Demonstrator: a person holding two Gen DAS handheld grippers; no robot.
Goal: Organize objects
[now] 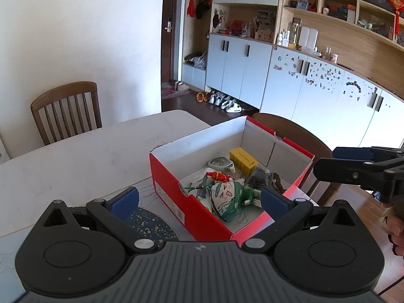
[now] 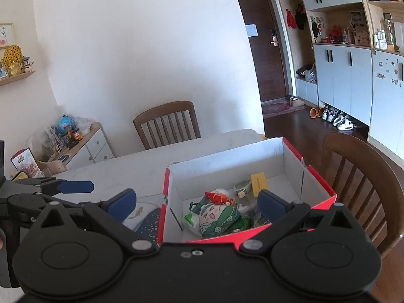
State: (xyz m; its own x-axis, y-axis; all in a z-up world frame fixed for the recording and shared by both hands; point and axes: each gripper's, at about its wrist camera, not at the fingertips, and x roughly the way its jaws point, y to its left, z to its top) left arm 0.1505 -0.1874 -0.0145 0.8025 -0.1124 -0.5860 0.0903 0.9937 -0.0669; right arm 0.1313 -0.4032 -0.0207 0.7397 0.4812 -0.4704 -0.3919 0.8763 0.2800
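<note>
open-topped box (image 1: 176,184), clutter (image 1: 227,194) covering floor

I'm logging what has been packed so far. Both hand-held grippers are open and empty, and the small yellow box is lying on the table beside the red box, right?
Not quite: the yellow box lies inside the red box, near its far end, as the left wrist view shows. Both the left hand-held gripper and the right hand-held gripper are open and empty.

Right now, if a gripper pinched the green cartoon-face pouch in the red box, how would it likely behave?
The pouch looks like soft printed cloth, so it would probably squash and sag rather than stay stiff. Its green tassel and cords would likely dangle and might snag the dark items beside it. It seems light, and unlikely to roll.
</note>
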